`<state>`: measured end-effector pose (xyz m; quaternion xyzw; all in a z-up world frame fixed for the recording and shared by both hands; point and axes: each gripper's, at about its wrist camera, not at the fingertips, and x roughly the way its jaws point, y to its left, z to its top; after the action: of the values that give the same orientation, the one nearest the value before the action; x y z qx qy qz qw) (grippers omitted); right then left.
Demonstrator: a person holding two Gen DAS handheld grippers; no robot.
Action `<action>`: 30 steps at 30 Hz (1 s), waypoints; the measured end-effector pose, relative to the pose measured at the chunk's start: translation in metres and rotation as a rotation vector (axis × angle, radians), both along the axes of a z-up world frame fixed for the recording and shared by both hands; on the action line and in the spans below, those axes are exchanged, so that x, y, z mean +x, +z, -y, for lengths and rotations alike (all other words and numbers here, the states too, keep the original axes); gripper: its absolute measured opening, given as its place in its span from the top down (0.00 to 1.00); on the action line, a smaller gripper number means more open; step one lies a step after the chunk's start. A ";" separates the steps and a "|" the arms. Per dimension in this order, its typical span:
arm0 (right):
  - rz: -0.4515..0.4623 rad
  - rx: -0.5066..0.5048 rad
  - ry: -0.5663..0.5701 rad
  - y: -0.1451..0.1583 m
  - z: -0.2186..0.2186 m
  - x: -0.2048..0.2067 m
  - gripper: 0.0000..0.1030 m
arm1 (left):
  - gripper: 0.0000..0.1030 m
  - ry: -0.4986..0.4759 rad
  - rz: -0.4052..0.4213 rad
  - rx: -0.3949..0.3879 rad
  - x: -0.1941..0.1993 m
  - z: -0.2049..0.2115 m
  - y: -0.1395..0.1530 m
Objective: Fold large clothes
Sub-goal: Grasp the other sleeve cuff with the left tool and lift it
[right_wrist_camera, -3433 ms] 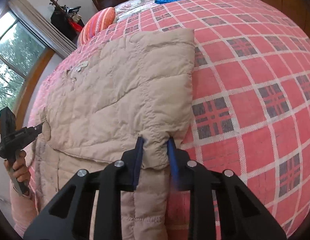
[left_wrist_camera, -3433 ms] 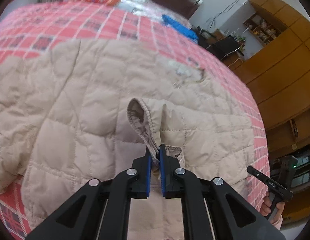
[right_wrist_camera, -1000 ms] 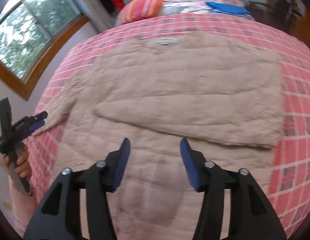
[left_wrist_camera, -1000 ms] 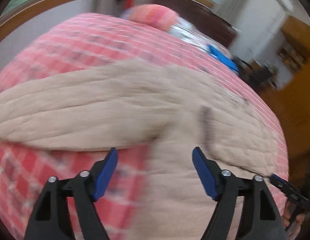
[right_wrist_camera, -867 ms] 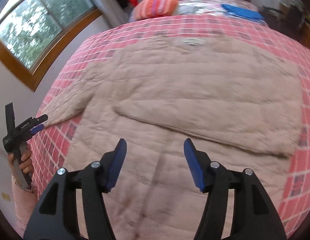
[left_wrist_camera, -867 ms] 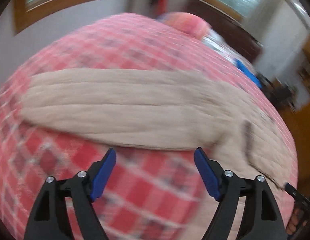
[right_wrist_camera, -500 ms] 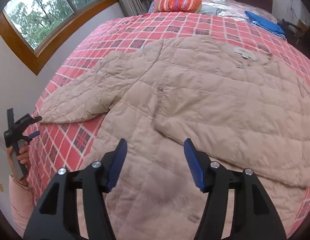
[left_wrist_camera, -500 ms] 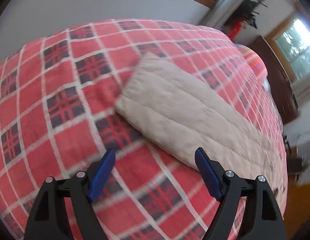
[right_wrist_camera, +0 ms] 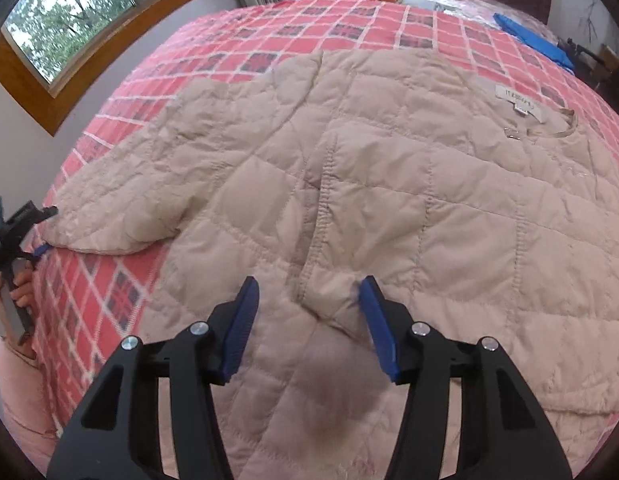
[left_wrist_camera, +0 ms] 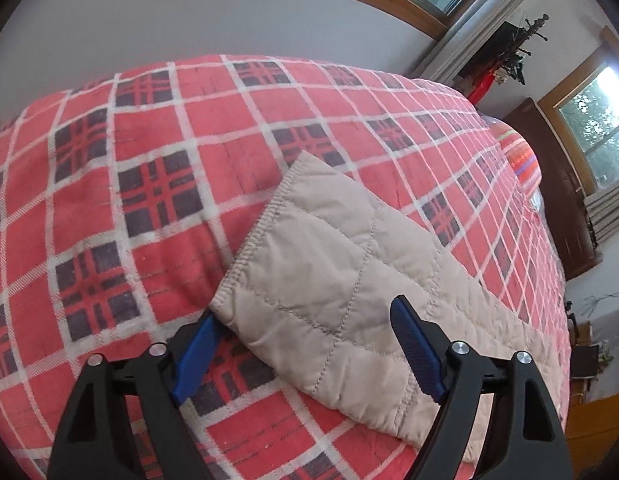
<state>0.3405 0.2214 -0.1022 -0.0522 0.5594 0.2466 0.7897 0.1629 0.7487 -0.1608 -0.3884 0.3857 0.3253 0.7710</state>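
Right sleeve lies folded across the beige quilted jacket [right_wrist_camera: 389, 200]; left sleeve cuff [left_wrist_camera: 309, 264] remains outstretched, unfolded. Left gripper [left_wrist_camera: 305, 344] and right gripper [right_wrist_camera: 309, 320]: jaws released, empty

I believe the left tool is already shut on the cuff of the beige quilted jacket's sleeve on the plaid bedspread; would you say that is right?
Not quite: the left tool is open, its jaws spread on either side of the sleeve cuff of the beige quilted jacket, not shut on it. The left wrist view shows this. The sleeve does lie on the plaid bedspread.
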 end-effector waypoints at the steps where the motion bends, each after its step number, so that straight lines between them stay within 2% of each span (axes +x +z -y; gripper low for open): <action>1: -0.008 -0.013 -0.011 -0.006 0.000 0.002 0.51 | 0.39 0.001 -0.017 0.021 0.001 0.001 0.001; 3: -0.017 -0.025 -0.024 -0.013 0.000 0.006 0.51 | 0.51 -0.002 -0.035 0.051 0.001 0.002 0.002; 5: -0.020 -0.029 -0.030 -0.019 0.000 0.008 0.51 | 0.74 -0.016 -0.004 0.035 0.000 0.003 0.006; 8: -0.020 -0.030 -0.041 -0.020 0.000 0.008 0.51 | 0.84 -0.046 0.039 0.037 0.001 0.015 0.018; 15: -0.026 0.008 -0.035 -0.021 0.005 0.008 0.51 | 0.88 -0.220 0.167 0.134 0.016 0.079 0.072; 19: -0.030 0.025 -0.029 -0.021 0.007 0.008 0.51 | 0.89 -0.312 0.198 0.169 0.030 0.114 0.090; 21: -0.026 0.025 -0.023 -0.020 0.008 0.007 0.51 | 0.90 -0.348 0.201 0.181 0.038 0.129 0.092; 26: -0.023 0.022 -0.016 -0.020 0.006 0.008 0.51 | 0.90 -0.474 0.227 0.147 0.055 0.176 0.089; 30: -0.021 0.017 -0.012 -0.020 0.006 0.007 0.51 | 0.90 -0.555 0.188 0.146 0.077 0.212 0.076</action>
<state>0.3477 0.2152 -0.1225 -0.0395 0.5656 0.2473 0.7857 0.2395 0.5368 -0.0844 -0.2399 0.3798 0.0916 0.8887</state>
